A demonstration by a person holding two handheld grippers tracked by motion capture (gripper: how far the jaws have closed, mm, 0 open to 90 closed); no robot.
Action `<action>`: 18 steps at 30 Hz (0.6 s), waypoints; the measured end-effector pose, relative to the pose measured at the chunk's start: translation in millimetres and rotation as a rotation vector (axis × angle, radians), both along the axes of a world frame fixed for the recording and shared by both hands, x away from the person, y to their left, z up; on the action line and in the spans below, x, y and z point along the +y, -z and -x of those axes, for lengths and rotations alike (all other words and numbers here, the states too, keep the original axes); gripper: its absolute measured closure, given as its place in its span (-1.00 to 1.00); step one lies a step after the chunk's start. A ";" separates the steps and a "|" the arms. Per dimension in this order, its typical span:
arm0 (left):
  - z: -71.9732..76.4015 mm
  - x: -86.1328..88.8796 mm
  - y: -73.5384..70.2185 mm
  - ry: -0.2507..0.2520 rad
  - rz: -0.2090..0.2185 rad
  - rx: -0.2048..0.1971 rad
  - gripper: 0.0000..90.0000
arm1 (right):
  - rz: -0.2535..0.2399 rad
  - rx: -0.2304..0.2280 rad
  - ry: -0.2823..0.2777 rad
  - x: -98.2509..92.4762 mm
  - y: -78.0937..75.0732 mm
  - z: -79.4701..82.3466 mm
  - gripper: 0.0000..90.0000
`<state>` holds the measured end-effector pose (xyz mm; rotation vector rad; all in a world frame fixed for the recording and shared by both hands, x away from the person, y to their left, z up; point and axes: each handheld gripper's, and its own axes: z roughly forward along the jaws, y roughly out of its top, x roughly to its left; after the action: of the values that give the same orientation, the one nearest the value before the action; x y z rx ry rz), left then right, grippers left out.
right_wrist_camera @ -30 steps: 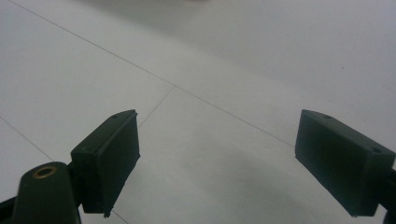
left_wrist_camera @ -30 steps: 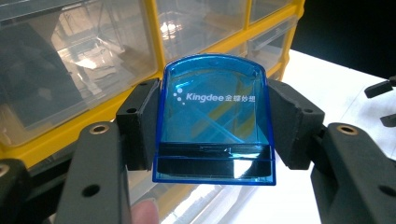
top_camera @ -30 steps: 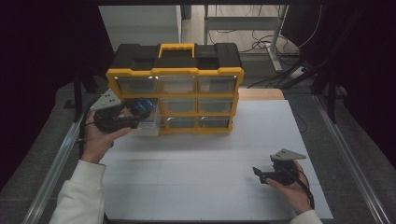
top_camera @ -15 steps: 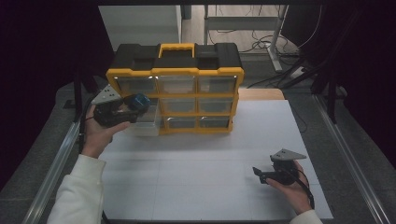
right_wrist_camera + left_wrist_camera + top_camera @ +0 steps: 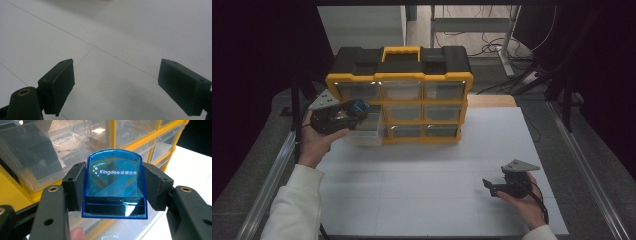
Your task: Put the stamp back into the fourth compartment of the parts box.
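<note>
White table (image 5: 427, 165), left claw (image 5: 115, 186) gripping blue "Kingdee" case (image 5: 115, 180)

You're working in a lab or workshop. A yellow parts organizer (image 5: 399, 95) sits on your white bench (image 5: 412, 190); cables (image 5: 492, 47) trail over the floor behind.

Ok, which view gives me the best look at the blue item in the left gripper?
The left gripper view: the blue translucent case sits close up between the pads, its white lettering readable. In the high view it is a small blue spot at the left gripper, beside the drawer organizer.
</note>
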<state>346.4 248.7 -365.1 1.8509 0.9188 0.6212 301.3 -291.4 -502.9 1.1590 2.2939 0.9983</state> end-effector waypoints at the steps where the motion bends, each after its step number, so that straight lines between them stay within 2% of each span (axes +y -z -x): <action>1: -0.2 0.5 0.0 -0.002 -0.002 0.000 -0.09 | 0.000 0.000 0.000 0.0 0.0 0.0 -0.68; 13: -2.3 3.9 1.3 -0.020 0.002 0.003 -0.09 | -0.001 -0.001 0.001 0.0 0.0 0.0 -0.68; 18: -4.0 1.1 3.7 -0.019 -0.016 0.009 -0.09 | 0.000 -0.001 0.001 -0.1 -0.1 0.1 -0.68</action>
<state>350.4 249.8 -368.8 1.8626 0.9407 0.6335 301.2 -291.4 -502.8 1.1596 2.2918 0.9989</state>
